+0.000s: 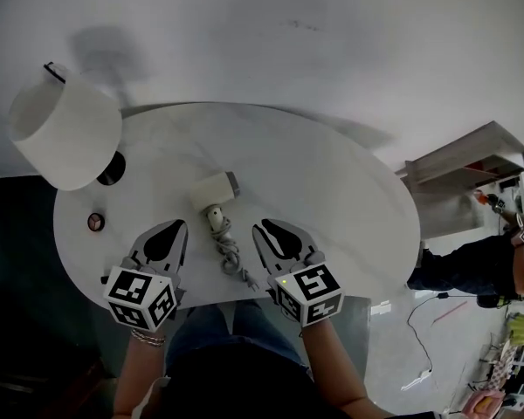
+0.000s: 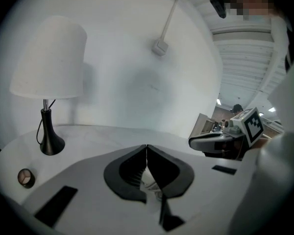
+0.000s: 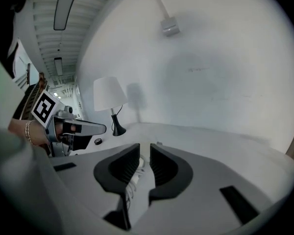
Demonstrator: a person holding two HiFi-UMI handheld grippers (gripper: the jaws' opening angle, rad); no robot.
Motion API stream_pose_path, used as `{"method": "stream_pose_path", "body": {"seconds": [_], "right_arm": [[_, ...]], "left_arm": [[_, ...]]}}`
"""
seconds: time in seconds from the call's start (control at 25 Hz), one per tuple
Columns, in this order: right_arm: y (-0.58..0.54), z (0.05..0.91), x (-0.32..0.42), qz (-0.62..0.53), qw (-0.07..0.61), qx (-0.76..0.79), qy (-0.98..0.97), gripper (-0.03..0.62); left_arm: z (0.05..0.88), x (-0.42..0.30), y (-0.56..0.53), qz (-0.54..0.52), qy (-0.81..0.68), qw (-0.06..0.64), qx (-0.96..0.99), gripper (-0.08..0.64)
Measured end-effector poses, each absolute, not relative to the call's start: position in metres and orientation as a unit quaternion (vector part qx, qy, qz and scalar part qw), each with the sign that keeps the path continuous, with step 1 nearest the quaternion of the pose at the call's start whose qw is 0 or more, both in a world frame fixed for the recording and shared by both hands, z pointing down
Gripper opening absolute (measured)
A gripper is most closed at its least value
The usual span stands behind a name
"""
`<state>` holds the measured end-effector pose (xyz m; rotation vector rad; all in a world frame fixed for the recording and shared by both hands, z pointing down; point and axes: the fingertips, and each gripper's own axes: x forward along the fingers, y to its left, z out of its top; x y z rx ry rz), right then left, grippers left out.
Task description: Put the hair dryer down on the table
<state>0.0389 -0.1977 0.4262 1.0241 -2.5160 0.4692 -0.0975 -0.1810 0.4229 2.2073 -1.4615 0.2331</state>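
1. The hair dryer (image 1: pixel 217 192) lies flat on the round white table (image 1: pixel 332 190), just left of the centre of the head view. Nothing grips it.
2. Its cord (image 1: pixel 229 253) lies bunched on the tabletop directly below it, running toward the lower edge of the table.
3. The left gripper (image 1: pixel 176 225) hangs lower left of the dryer, apart from it. In the left gripper view its jaws (image 2: pixel 146 148) meet at the tips and hold nothing.
4. The right gripper (image 1: pixel 260 227) hangs lower right of the dryer, beside the cord. In the right gripper view its jaws (image 3: pixel 144 148) stand a narrow slit apart, with nothing clamped between them.
5. A white-shaded lamp (image 1: pixel 65 129) stands at the table's upper left.
6. A small round object (image 1: pixel 96 222) lies near the table's left edge.
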Motion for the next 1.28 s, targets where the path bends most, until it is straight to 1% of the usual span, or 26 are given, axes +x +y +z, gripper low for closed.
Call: {"method": "stream_pose_path", "body": {"seconds": [0.36,0.8,1.04,1.28], "right_arm": [[-0.211,0.393,0.093,0.125,0.158,0.342,-0.918,0.040],[-0.232,0.357,0.145,0.072,0.140,0.329,-0.931,0.034],[-0.249,0.336,0.161,0.052,0.133,0.354,-0.924,0.031],[-0.260,0.311,0.174,0.066,0.104,0.406,-0.905,0.021]], "left_arm": [[0.395,-0.064,-0.182,0.076,-0.568,0.207,0.793,0.017],[0.351,-0.067,-0.187,0.032,-0.634,0.161,0.755,0.017],[0.321,-0.061,-0.196,0.017,-0.625,0.133,0.769,0.017],[0.296,-0.059,-0.201,0.001,-0.591,0.129,0.797,0.017]]}}
